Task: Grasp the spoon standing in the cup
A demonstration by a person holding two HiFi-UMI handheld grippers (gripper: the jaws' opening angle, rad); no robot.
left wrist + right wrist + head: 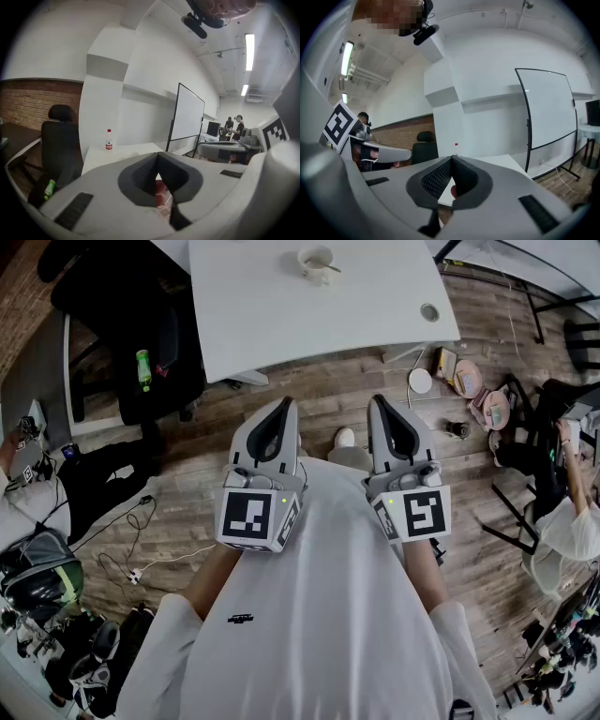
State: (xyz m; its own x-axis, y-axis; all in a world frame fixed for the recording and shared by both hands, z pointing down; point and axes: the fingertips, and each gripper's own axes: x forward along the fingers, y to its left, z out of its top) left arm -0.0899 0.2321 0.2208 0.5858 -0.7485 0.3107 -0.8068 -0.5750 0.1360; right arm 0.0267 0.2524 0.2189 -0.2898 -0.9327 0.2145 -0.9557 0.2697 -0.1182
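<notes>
**While the cup sat far off, both grippers hung closed and empty**

Although the spoon [331, 268] stood in the white cup [315, 262] near the far edge of the white tabletop [281, 324], neither gripper was anywhere close to it. In the head view the left gripper [285, 401] and the right gripper [377, 398] were held side by side in front of the person's white shirt [319, 596]. They hung above the wooden floor [319, 390], tips pointing toward the tabletop but well short of its near edge. The cup lay ahead of them, roughly between the lines of the two grippers and well apart from both. The spoon's handle leaned out over the rim toward the right.

The left gripper's fingers [140, 180] were pressed together at the tips. Only the dark hollow behind the tips showed between them, and nothing was pinched there. The right gripper's fingers [436, 180] met at the tips in the same way and also held nothing.

Beyond the left fingers, a water bottle [108, 139] with a red label stood upright on the tabletop. A black office chair [58, 140] was to its left and a whiteboard [187, 117] on a stand to its right. In the head view a green bottle [143, 369] lay on the black chair left of the tabletop. In neither gripper view could the cup be made out with any certainty.
</notes>
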